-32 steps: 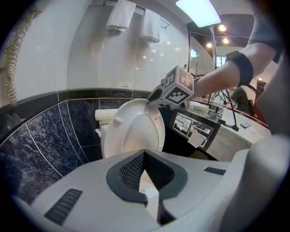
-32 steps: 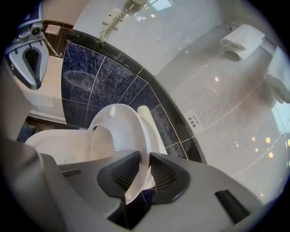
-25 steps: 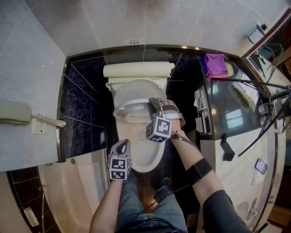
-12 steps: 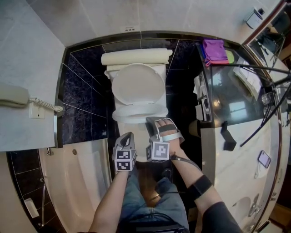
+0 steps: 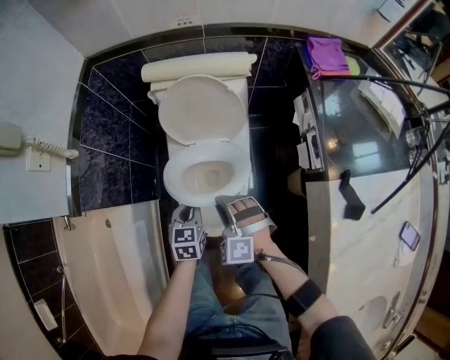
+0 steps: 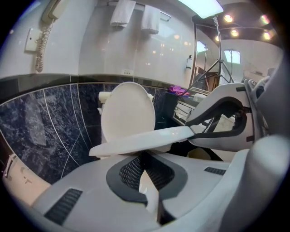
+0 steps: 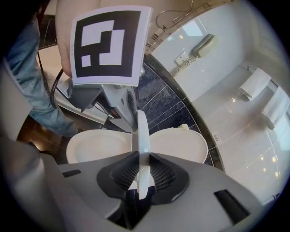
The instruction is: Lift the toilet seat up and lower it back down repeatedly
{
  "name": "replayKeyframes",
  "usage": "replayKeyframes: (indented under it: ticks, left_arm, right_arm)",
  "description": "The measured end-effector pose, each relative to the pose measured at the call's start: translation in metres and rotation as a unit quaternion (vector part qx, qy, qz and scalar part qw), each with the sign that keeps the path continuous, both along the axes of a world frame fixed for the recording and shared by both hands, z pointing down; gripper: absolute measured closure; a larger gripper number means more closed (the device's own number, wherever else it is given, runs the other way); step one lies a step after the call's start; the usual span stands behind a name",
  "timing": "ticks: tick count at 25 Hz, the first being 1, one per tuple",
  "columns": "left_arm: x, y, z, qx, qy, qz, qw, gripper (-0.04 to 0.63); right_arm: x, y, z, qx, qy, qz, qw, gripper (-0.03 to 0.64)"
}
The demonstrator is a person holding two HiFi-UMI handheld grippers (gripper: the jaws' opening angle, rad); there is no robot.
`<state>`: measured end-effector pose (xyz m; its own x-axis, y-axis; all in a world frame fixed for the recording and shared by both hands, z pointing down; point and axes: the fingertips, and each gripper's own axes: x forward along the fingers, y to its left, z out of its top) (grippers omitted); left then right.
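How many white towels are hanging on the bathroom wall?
2. The left towel and the right towel hang side by side, high on the white wall behind the toilet. More may hang beyond the pictures' edges.

Dark blue marbled wall tiles (image 5: pixel 112 140); glossy white upper wall (image 5: pixel 105 24); white bathtub (image 5: pixel 105 281) left; glass-topped vanity counter (image 5: pixel 351 133) right.

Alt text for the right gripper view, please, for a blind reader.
The right gripper is clamped on the front edge of the white toilet seat, seen edge-on. The bowl shows left of it, the raised lid right of it, and the left gripper with its marker cube at upper left.
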<state>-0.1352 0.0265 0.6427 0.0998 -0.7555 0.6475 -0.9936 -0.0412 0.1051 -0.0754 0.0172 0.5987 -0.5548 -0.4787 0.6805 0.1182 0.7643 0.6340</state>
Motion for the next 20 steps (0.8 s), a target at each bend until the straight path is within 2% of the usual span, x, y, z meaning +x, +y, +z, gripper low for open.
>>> replayKeyframes:
  ticks: [11,16,20]
  left_arm:
    - [0.015,0.056,0.055,-0.041,0.014,-0.011,0.9990,0.595]
    - [0.020,0.080,0.085,-0.063,0.024,-0.016,0.9976,0.595]
    - [0.031,0.102,0.115,-0.082,0.030,-0.008,0.9961,0.595]
  right_arm:
    - [0.024,0.063,0.045,-0.045,0.025,-0.038,0.998,0.515]
    - [0.037,0.082,0.054,-0.062,0.006,-0.021,0.998,0.580]
    - [0.054,0.079,0.078,-0.081,-0.001,0.019,0.997,0.597]
